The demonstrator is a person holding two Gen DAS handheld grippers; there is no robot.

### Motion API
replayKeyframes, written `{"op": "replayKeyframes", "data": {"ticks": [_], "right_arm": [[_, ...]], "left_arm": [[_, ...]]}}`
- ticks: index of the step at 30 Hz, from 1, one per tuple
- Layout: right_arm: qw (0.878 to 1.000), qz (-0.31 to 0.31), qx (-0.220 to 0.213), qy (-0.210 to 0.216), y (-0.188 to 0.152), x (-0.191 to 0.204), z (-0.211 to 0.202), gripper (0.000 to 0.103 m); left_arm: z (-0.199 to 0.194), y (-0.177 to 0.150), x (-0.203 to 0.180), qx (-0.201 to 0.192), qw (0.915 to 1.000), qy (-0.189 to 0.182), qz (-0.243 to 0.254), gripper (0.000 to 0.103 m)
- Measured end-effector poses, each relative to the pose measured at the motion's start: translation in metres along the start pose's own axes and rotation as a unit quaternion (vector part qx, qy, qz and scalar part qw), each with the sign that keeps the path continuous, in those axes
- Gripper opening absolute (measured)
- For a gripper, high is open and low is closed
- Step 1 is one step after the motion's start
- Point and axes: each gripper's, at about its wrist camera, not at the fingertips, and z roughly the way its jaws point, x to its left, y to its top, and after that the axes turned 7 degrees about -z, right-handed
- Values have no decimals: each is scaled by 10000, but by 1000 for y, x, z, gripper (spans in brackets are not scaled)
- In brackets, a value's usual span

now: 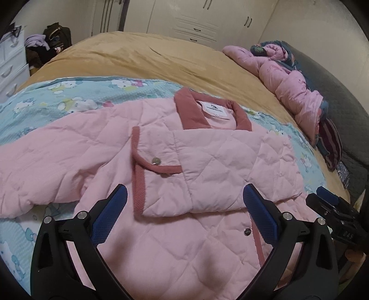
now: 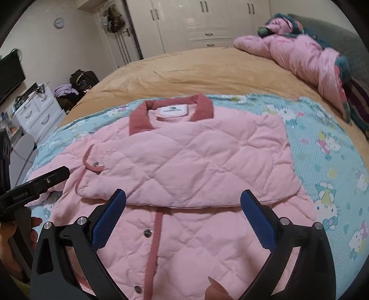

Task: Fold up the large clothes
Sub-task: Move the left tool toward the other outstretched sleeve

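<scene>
On the bed ahead of me lies the pink quilted jacket (image 1: 207,161), face up on a cartoon-cat sheet (image 2: 322,147). From my left, one sleeve (image 1: 46,147) stretches out flat over the sheet; the other sleeve (image 2: 184,161) is folded across the chest, its darker pink cuff (image 1: 138,175) with a metal snap (image 1: 156,160) lying near the middle. A dark pink collar (image 2: 203,108) frames a white label (image 2: 173,110), and a corded placket (image 2: 154,242) with snaps runs down the front. My left gripper (image 1: 184,219) hovers above the cloth with its jaws spread wide, nothing between them; my right gripper (image 2: 183,219) hovers likewise, wide and empty. Beyond the sheet I see a tan blanket (image 1: 138,57), white drawers (image 2: 39,115) at far left, white wardrobes (image 2: 207,20) behind, and a rumpled pink quilt (image 2: 299,55) at far right.
</scene>
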Motion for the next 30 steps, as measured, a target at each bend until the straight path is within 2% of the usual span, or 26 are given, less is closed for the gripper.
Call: {"op": "replayKeyframes", "data": {"ticks": [3,11,30], "right_arm": [[9998,-179,-118,-17,3,16,-9,99],[9986,-368,-284,257,13,54,-22,99],[9927,-913,-379,687,20,152,-27,99]], "left_arm": [[-8,-3,9,-54,10000,44,-68,94],[-37,-8,45,-241,9989,192,-363,94],[-94,-21,121,-644,9926,381,-956,94]]}}
